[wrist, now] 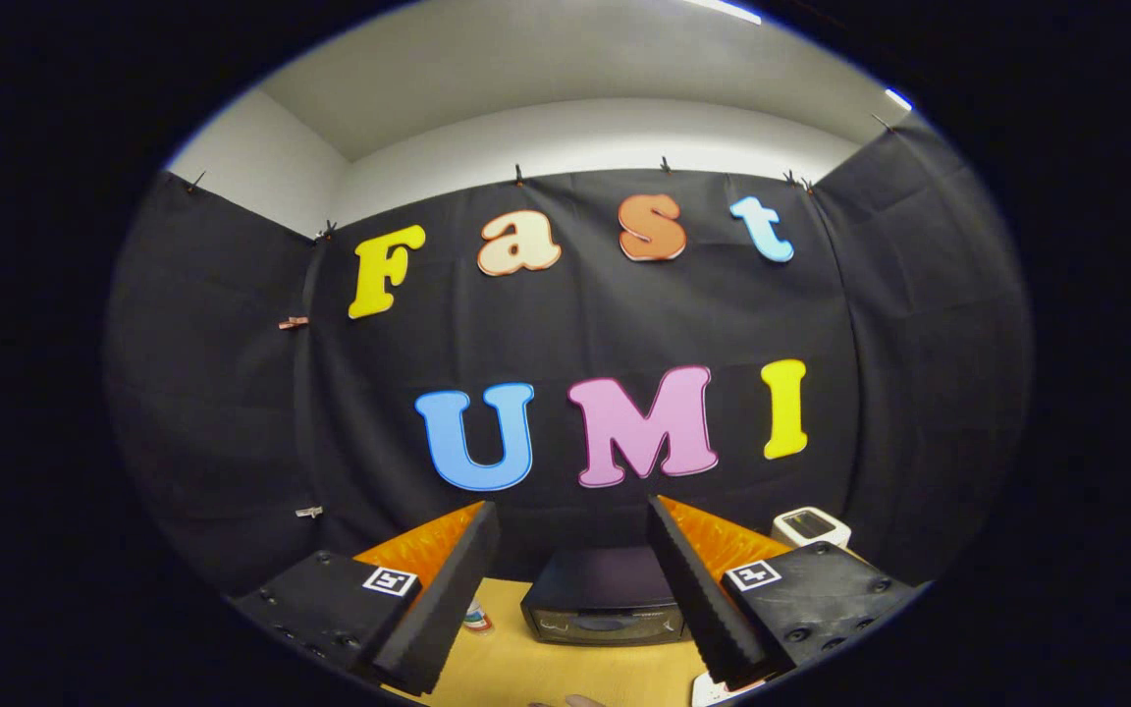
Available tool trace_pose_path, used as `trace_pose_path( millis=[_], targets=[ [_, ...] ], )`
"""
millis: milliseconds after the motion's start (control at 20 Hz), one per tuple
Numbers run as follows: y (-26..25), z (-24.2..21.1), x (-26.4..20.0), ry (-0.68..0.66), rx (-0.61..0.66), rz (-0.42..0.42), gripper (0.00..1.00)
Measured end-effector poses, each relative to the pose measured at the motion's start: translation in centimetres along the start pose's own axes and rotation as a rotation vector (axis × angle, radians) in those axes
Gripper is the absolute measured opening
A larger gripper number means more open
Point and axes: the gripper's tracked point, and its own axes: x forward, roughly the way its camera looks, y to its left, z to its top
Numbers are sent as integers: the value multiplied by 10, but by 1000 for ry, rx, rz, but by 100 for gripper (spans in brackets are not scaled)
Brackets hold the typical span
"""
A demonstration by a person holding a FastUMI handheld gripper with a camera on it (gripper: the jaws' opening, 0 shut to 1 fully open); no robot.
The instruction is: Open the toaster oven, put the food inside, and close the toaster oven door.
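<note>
I am looking out along my gripper (573,599) at the black cloth wall (232,393) of the booth, which is hanging in soft folds and is pinned along its top edge under a pale plaster wall and ceiling. It is taking up most of what lies ahead, from nine o'clock round to three o'clock.

Below it, the wooden table (565,673) is showing as a smooth, light tan surface at six o'clock. The toaster oven (605,609) is sitting on it against the cloth, straight ahead at twelve o'clock from my fingertips and framed in the gap between the two fingers, well apart from them. It is a low, boxy black appliance with a flat matte top and a dark, glossy glass front; the door is sitting closed.

I am holding the gripper wide, its fingers spread far apart and gripping nothing. The finger (438,599) faces are ribbed and wedge-shaped, and square printed markers are sitting on the blocks behind them.

At two o'clock from the oven, a small white boxy device (811,525) with a dark face is standing near the cloth. At nine o'clock from the oven, a small round object (475,619) is lying on the table beside my left finger, too hidden to identify.
</note>
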Motion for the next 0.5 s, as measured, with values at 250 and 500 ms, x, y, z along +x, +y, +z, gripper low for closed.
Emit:
trace_pose_path(
  millis=[250,500],
  targets=[
    [-40,-118,67,184,20,-62,98],
    [-59,-201,113,292,-14,-97,98]
  ],
)
